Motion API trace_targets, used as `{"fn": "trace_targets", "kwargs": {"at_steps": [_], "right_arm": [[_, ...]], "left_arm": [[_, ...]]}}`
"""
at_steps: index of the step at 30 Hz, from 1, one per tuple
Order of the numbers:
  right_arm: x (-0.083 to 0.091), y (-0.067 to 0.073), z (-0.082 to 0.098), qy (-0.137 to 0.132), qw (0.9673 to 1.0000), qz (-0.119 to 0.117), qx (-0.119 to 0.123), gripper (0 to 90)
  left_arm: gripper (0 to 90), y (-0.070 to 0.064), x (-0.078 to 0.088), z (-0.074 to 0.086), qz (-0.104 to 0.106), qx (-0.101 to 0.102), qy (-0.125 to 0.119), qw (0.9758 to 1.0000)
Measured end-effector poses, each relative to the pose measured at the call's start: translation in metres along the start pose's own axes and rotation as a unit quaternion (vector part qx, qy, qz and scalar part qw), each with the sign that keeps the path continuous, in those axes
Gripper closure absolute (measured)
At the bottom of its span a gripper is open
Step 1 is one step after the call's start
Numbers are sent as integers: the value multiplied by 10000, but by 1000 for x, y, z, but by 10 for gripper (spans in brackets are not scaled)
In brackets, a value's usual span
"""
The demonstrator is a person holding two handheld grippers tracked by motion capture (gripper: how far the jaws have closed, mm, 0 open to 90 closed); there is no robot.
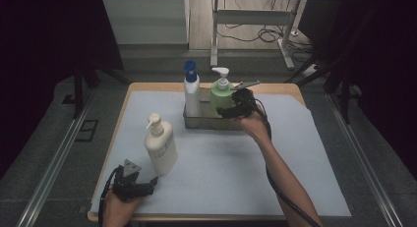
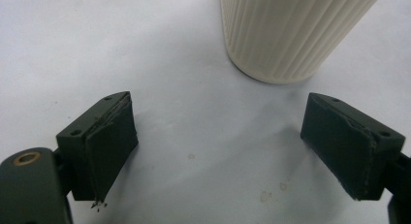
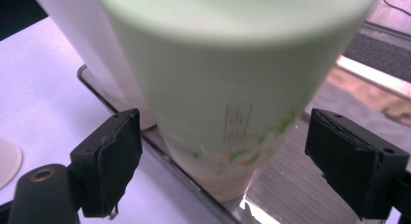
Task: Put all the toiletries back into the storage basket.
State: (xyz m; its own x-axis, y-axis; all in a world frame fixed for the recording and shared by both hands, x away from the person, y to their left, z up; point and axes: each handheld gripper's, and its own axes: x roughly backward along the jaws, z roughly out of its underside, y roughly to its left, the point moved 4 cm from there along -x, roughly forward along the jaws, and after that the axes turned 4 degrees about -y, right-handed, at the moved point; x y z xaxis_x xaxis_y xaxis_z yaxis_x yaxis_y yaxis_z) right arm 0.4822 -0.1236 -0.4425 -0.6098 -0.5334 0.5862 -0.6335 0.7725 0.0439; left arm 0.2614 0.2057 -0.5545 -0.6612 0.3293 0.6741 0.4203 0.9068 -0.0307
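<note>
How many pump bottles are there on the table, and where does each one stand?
3. The cream bottle stands on the mat near the left gripper. The blue-topped white bottle and the green bottle stand side by side in the metal tray.

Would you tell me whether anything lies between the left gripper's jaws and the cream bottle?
Nothing does: in the left gripper view only bare white table cover separates the open left gripper from the cream bottle.

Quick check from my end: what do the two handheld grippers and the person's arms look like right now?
Both the left gripper and right gripper are black with two blocky jaws carrying flat dark pads, frayed at the edges. Each trails a black cable. The left carries a grey three-cornered plate. Forearms are bare, no sleeves.
</note>
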Motion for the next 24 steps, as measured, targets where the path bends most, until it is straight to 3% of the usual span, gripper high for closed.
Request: {"fn": "trace_targets", "kwargs": {"at_steps": [5, 9, 24], "right_arm": [[6, -1, 8, 55, 9999, -33, 77, 284], [10, -3, 14, 70, 9999, -84, -1, 363], [11, -16, 30, 237, 9996, 174, -20, 783]], "left_arm": [[123, 0, 0, 0, -1, 1, 0, 10000], [123, 0, 0, 0, -2, 4, 0, 10000], [123, 0, 0, 0, -2, 2, 3, 10000]]}}
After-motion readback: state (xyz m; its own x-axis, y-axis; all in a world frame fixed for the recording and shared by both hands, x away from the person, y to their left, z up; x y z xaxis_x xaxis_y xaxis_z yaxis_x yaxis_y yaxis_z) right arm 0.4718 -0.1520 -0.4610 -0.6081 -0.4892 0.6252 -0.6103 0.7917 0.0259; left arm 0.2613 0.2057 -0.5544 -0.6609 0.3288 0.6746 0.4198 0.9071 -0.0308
